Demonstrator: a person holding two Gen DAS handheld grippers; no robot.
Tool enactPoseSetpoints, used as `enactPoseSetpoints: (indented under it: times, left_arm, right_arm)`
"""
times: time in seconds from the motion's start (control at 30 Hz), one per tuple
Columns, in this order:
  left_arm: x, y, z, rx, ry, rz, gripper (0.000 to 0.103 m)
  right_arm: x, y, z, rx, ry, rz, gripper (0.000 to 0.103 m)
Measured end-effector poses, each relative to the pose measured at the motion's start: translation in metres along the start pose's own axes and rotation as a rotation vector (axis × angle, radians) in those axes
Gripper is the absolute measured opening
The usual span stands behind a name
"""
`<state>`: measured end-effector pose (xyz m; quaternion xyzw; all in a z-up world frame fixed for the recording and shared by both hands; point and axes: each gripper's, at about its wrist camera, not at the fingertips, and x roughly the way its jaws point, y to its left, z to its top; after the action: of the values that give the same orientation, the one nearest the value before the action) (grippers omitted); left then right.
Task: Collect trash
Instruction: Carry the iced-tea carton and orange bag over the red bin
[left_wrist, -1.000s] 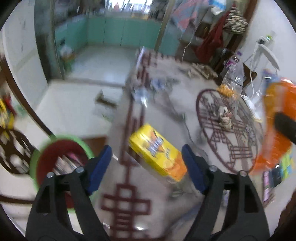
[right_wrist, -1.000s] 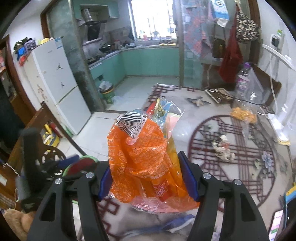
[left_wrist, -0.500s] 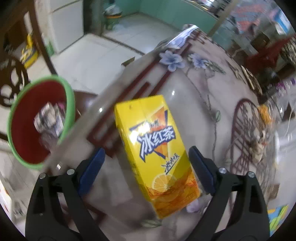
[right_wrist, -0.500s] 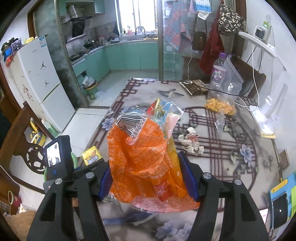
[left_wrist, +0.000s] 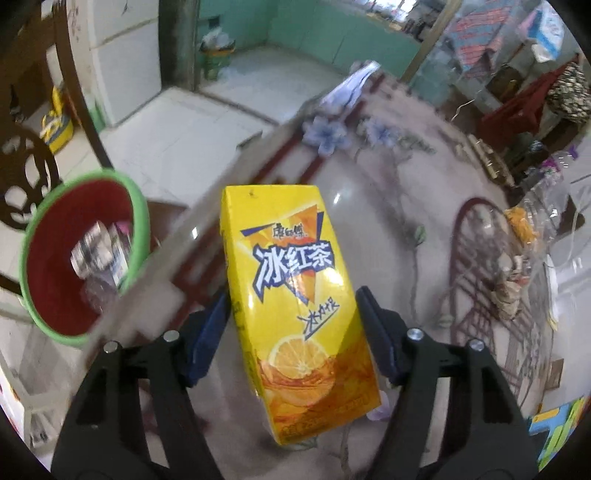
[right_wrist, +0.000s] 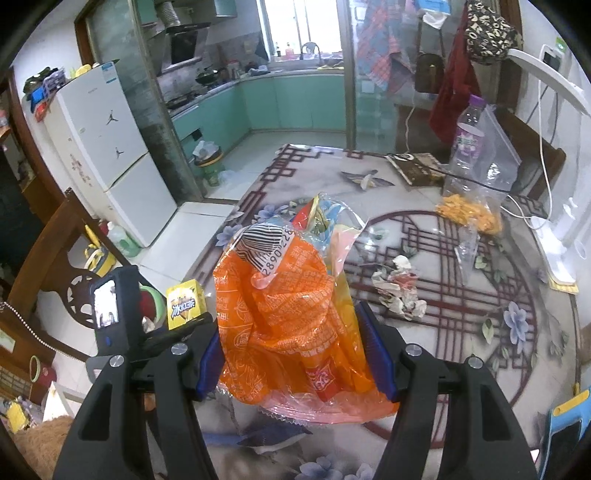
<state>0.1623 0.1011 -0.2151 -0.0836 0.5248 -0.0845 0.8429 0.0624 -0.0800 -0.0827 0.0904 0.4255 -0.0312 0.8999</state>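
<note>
A yellow iced-tea carton (left_wrist: 291, 295) lies near the table's left edge, between the blue pads of my left gripper (left_wrist: 292, 297). The jaws are closing, and both pads meet the carton's sides. The right wrist view shows the same carton (right_wrist: 185, 303) at the left, beside the left gripper's body (right_wrist: 114, 314). My right gripper (right_wrist: 290, 321) is shut on an orange snack bag (right_wrist: 280, 306) with clear wrappers stuffed into it, held above the table. A red bin with a green rim (left_wrist: 142, 225) stands off the table's edge, left of the carton, with some trash inside.
Crumpled paper (right_wrist: 399, 291) lies mid-table. A clear bag of orange snacks (right_wrist: 469, 214), a plastic bottle (right_wrist: 467, 136) and a white lamp base (right_wrist: 557, 251) are at the far right. A phone (right_wrist: 565, 432) lies near the right corner. A wooden chair (left_wrist: 22, 177) stands behind the bin.
The left gripper has dropped down over the carton, rolled, and its jaws have narrowed onto the carton's sides. The right gripper has drifted sideways over the table, still holding the orange bag.
</note>
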Motion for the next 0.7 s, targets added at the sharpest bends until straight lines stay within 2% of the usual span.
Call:
enactPoseSetpoints:
  times: [0.13,0.33,0.53,0.7]
  left_arm:
    - [-0.05,-0.002,0.013,0.109,-0.137,-0.007,0.067]
    - [-0.114,0.009,0.034,0.202,-0.295,-0.012,0.067]
    - [-0.151,0.05,0.053,0.209,-0.356,0.0,0.067]
    - [-0.168,0.091,0.065,0.196,-0.392,0.041,0.067]
  right_arm:
    - [0.0,0.016,0.0,-0.014,-0.003,0.018,0.063]
    - [0.002,0.053,0.002,-0.033,-0.008,0.045,0.063]
    - [0.013,0.106,0.006,-0.065,-0.009,0.094,0.063]
    - [0.028,0.154,0.008,-0.091,-0.007,0.141,0.063]
